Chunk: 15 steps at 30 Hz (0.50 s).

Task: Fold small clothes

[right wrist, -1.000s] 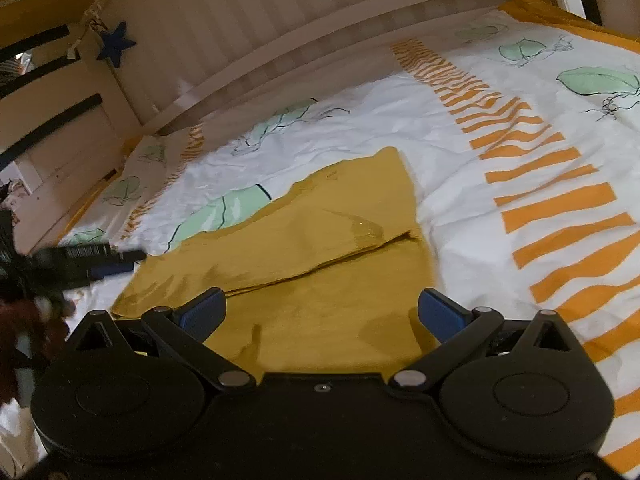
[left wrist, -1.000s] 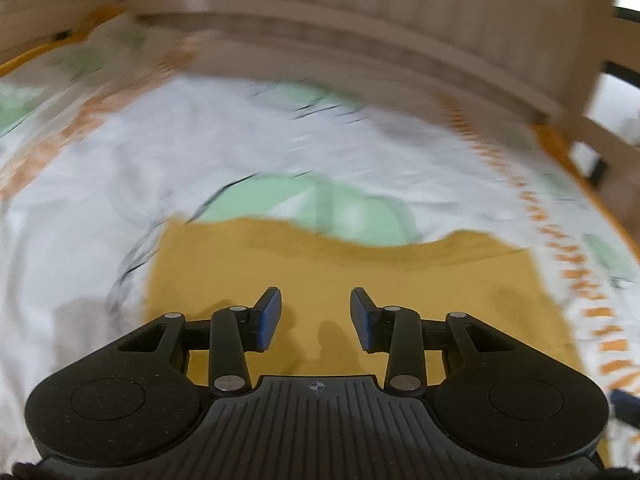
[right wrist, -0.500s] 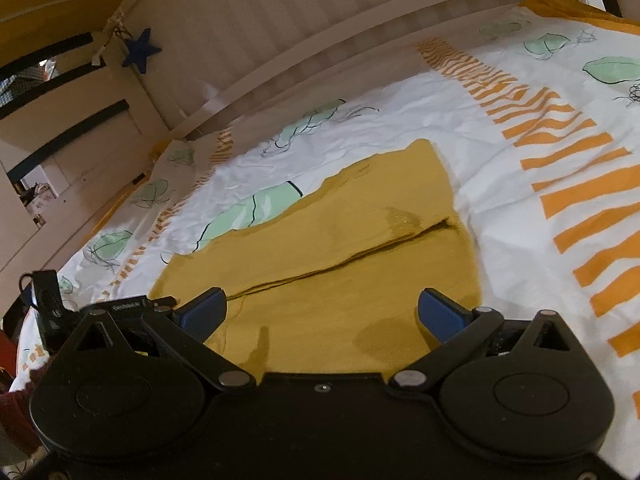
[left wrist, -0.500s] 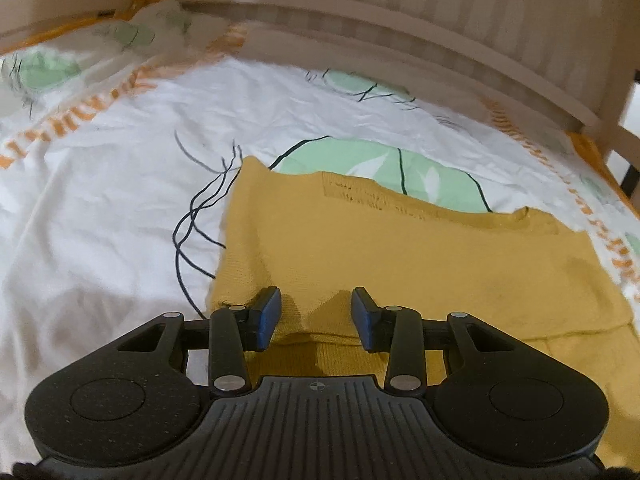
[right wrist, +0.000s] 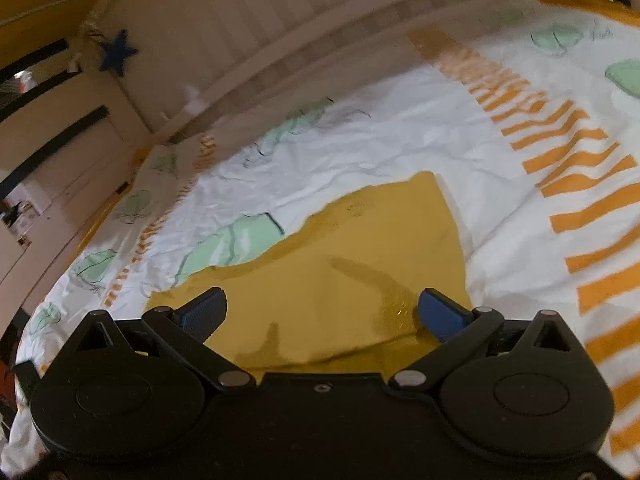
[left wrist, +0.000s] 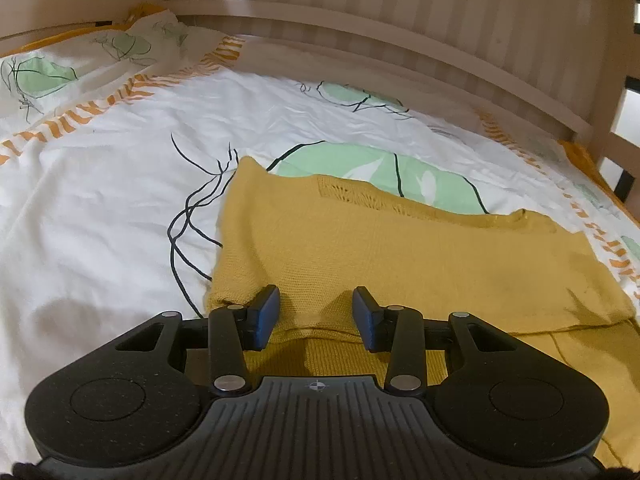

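Two grippers hang over a mustard-yellow knit garment [left wrist: 400, 256] lying flat on the bed's white duvet [left wrist: 100, 208], which is printed with green leaves and orange stripes. The left gripper [left wrist: 316, 312] sits low above the garment's near folded edge, jaws parted with nothing between them. The right gripper [right wrist: 322, 312] hovers above the cloth's other end, jaws spread wide and empty. A folded flap lies over the lower layer. A blue star [right wrist: 118, 54] hangs on the slatted bed rail [right wrist: 248, 24].

Garment [left wrist: 400, 256] flat on bedsheet [left wrist: 100, 208]; headboard [left wrist: 360, 12] behind.
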{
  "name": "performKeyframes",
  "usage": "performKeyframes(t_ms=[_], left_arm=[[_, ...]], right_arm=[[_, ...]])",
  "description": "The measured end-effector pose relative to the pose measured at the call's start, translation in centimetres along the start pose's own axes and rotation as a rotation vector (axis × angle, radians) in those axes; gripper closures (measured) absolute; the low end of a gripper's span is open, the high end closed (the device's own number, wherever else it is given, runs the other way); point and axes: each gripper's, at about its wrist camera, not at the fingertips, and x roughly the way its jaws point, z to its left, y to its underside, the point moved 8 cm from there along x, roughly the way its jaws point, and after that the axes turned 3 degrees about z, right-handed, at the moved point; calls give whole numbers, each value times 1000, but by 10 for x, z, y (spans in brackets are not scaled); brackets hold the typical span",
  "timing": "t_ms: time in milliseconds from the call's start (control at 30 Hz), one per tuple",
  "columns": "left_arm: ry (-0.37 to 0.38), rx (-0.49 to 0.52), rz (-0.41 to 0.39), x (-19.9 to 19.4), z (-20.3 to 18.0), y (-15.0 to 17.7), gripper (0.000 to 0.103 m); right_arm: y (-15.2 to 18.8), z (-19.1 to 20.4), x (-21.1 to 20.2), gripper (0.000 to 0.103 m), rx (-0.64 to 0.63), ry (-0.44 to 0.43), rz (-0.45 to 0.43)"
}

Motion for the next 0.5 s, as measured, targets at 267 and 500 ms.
performKeyframes(t_ms=[267,500], left_arm=[[8,-10,-5,1,1,0,64],[12,-14,-5,2,1,0,64]], right_arm=[[-1,-29,32,5,195,-72,90],[-13,4,26,68,70,-98,84]])
